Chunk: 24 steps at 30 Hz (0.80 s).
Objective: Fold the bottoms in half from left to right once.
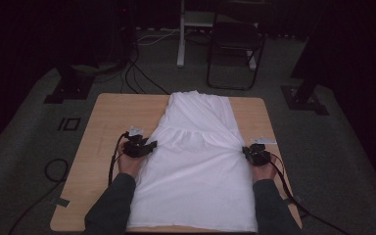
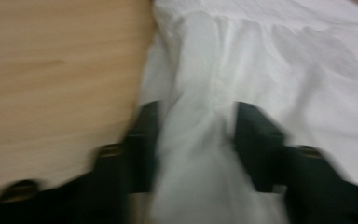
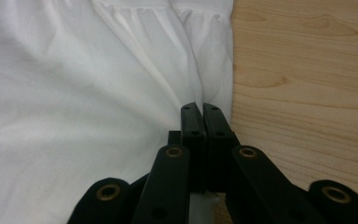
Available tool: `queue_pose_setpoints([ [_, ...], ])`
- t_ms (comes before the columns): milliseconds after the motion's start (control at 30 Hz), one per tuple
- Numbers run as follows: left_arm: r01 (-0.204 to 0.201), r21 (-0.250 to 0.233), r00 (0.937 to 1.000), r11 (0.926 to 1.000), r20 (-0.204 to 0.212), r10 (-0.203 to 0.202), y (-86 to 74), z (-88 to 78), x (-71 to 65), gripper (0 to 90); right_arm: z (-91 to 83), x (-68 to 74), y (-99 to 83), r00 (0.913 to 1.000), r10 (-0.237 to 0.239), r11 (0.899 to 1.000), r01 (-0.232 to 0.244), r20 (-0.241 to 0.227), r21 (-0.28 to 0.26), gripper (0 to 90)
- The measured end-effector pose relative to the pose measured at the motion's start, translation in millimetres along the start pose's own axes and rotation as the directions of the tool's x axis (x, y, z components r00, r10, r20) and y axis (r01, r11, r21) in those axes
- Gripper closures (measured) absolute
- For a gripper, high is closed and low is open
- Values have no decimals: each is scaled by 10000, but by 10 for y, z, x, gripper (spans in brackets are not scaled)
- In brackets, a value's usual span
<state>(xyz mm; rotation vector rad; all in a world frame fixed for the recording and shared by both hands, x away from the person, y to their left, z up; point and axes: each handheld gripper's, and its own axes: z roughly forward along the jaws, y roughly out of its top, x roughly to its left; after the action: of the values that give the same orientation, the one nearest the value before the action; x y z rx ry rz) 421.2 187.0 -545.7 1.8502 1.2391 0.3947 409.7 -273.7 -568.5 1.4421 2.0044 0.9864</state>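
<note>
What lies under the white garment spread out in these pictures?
The white garment lies flat on a wooden table, whose bare top shows along both sides. The tabletop beneath the cloth is covered, so whether anything else lies under it cannot be seen.
</note>
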Motion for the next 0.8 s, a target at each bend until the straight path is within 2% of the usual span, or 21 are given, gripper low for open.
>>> queue_pose_setpoints([
  [67,81,-31,9998,10000,185,-80,-30,-4,16,804,0,-5,-3,10000,25,10000,-25,-31,-18,888],
  [100,203,-123,9995,9997,230,-200,-43,-9,24,863,-1,-7,-5,10000,54,10000,-54,-38,-24,887],
  [133,163,-154,9997,9997,177,-161,-49,-17,27,889,-2,-7,-7,10000,80,10000,-80,-38,-34,887],
  [533,49,-589,10000,9983,29,-47,-208,-325,26,900,-70,29,-66,9998,-43,10000,43,-191,-10,888],
  [667,53,-720,10000,9974,37,-50,-323,-539,18,900,-144,55,-125,9991,-154,9999,157,-398,73,888],
  [800,60,-1049,10000,9945,17,-59,-469,-791,-23,900,-268,97,-225,9965,-407,9990,420,-725,154,886],
])
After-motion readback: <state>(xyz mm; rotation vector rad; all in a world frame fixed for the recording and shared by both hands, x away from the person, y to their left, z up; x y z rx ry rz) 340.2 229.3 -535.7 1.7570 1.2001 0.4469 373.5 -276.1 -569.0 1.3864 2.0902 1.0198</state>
